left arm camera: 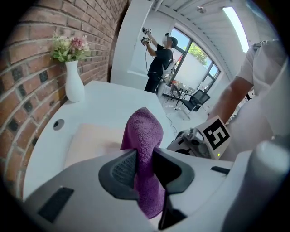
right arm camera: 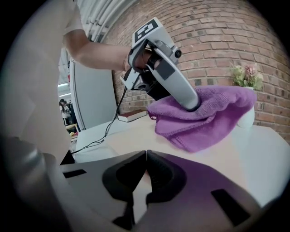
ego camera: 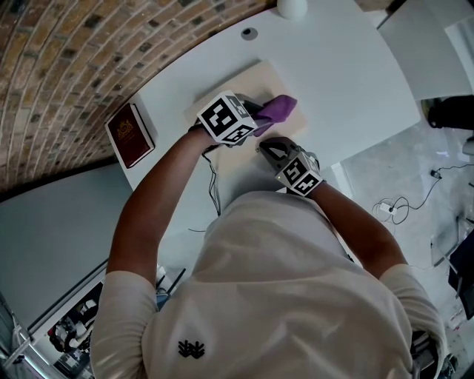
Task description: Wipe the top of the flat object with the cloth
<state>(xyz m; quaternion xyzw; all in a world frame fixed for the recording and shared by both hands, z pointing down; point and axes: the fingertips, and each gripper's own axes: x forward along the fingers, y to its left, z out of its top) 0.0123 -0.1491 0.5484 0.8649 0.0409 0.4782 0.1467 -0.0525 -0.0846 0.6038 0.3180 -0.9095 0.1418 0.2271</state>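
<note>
Head view top edge cuts vase [ego camera: 292, 7]; cloth [ego camera: 278, 111] hides part of board [ego camera: 255, 81].

Red book [ego camera: 130, 134] flat on white table [ego camera: 348, 74], near brick wall [ego camera: 59, 52]; white vase [left arm camera: 74, 84] holding flowers [left arm camera: 68, 45].

Curved brick wall [ego camera: 67, 59], white table [ego camera: 348, 74], vase of flowers [left arm camera: 74, 86] — bright windows [left arm camera: 195, 68], ceiling light strip [left arm camera: 236, 25] beyond

Overhead, plus opposed close-ups sharing cloth [ego camera: 277, 111]
</note>
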